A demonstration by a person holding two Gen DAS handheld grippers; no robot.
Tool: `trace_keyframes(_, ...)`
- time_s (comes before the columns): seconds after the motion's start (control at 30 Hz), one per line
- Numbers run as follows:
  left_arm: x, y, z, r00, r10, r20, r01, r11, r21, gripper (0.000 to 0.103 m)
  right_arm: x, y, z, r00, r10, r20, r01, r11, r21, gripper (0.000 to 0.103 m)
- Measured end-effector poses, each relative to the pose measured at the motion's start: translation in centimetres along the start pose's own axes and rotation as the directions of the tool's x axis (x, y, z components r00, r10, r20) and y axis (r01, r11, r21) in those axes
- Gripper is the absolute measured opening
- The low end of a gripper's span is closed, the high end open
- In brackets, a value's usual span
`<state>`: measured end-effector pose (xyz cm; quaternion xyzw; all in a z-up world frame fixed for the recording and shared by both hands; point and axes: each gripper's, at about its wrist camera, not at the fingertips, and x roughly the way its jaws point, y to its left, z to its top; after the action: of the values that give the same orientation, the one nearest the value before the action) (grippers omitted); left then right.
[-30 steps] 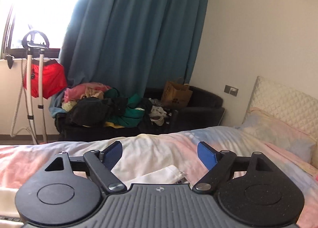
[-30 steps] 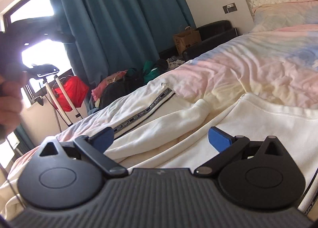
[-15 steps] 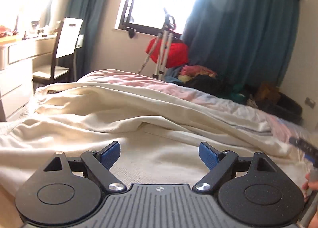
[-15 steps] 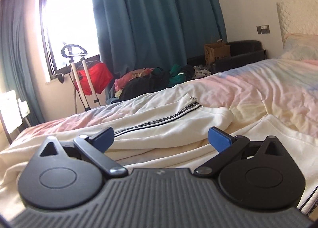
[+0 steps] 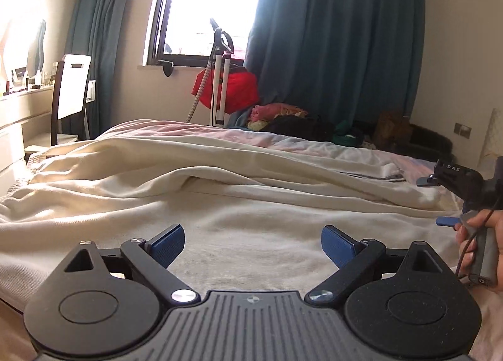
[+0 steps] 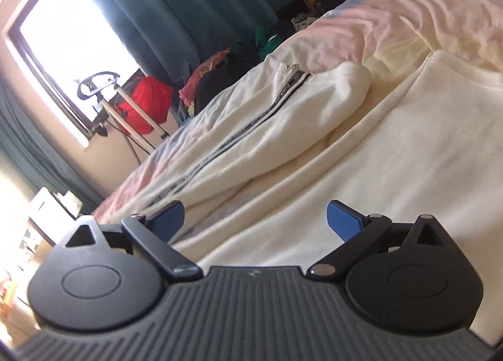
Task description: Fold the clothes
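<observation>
A cream garment (image 5: pixel 239 203) lies spread in long folds across the bed. My left gripper (image 5: pixel 253 243) hovers low over its near part, jaws still opening, with nothing between the blue pads. In the right wrist view the same cream garment (image 6: pixel 393 153) shows a sleeve (image 6: pixel 314 106) and a black-and-white striped zipper band (image 6: pixel 245 128). My right gripper (image 6: pixel 256 218) stands open just above the cloth, tilted, nothing in it. That right gripper (image 5: pixel 440 200) also shows at the right edge of the left wrist view, held by a hand (image 5: pixel 478 235).
A pastel bedsheet (image 6: pixel 408 8) covers the bed. Beyond it are a dark sofa piled with clothes (image 5: pixel 292 122), a garment steamer with a red cloth (image 5: pixel 220 87), teal curtains (image 5: pixel 339 30), a bright window, a chair (image 5: pixel 70 90) and a dresser at the left.
The left gripper swung left and down from facing the sofa to low over the cream garment, opening a little wider. The right gripper rolled, tilting its view, and sank closer to the cloth.
</observation>
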<state>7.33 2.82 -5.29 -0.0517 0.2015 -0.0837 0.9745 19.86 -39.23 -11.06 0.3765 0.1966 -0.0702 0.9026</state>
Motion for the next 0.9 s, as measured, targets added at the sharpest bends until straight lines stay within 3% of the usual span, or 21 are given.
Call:
trace_keyframes(0.1,1.4,0.7,-0.5,1.0,0.021,0.008,-0.021,1.0,-0.004,0.095,2.6,-1.0,2.9,0.999,-0.002,0.038,-0.001,0.998,0.07,0.098)
trace_keyframes(0.2,3.2,1.4,-0.9,1.0,0.019,-0.021,-0.019,1.0,-0.017,0.095,6.1,-2.8,4.9,0.993,-0.116,0.02,0.112,0.985,0.134,0.098)
trace_keyframes(0.27,4.1,1.7,-1.3,0.999,0.003,-0.035,-0.005,0.999,-0.033,0.095,8.1,-4.4,5.7,0.983,-0.183,0.001,0.179,0.967,0.182,0.091)
trace_keyframes(0.3,4.6,1.8,-1.4,0.999,-0.006,-0.042,0.004,0.999,-0.041,0.095,9.2,-5.5,6.0,0.979,-0.201,-0.017,0.2,0.956,0.216,0.08)
trace_keyframes(0.4,5.4,2.2,-1.7,0.998,-0.056,-0.032,0.054,0.995,-0.079,0.095,11.4,-6.2,7.1,0.975,-0.222,-0.007,0.218,0.951,0.22,0.081)
trace_keyframes(0.43,5.5,2.3,-1.6,0.997,-0.078,-0.019,0.076,0.993,-0.096,0.095,12.0,-5.8,7.7,0.973,-0.231,0.003,0.226,0.952,0.208,0.075)
trace_keyframes(0.47,5.6,2.4,-1.6,0.996,-0.094,-0.01,0.093,0.99,-0.106,0.095,12.6,-5.2,8.5,0.973,-0.231,0.007,0.226,0.955,0.194,0.063)
trace_keyframes(0.5,5.6,2.4,-1.6,0.994,-0.108,-0.005,0.107,0.988,-0.113,0.095,13.1,-4.2,9.4,0.97,-0.243,0.008,0.238,0.956,0.169,0.021)
trace_keyframes(0.53,5.7,2.4,-1.6,0.992,-0.122,0.001,0.122,0.985,-0.12,0.095,13.4,-2.8,10.5,0.968,-0.25,0.026,0.245,0.961,0.131,0.011)
trace_keyframes(0.6,5.7,2.6,-1.6,0.99,-0.14,0.006,0.139,0.982,-0.126,0.095,13.2,0.4,13.0,0.964,-0.248,0.097,0.244,0.968,0.055,0.006)
trace_keyframes(0.73,5.1,2.6,-1.5,0.987,-0.161,0.016,0.162,0.976,-0.144,0.095,11.2,5.3,18.1,0.952,-0.205,0.23,0.22,0.975,-0.041,0.006)
trace_keyframes(0.8,4.7,2.5,-1.5,0.988,-0.155,0.018,0.156,0.979,-0.132,0.095,10.1,5.8,19.2,0.94,-0.214,0.264,0.247,0.964,-0.095,0.006)
trace_keyframes(0.9,4.0,2.2,-1.3,0.989,-0.146,0.028,0.148,0.982,-0.12,0.095,8.9,2.9,18.5,0.923,-0.284,0.261,0.316,0.944,-0.09,0.006)
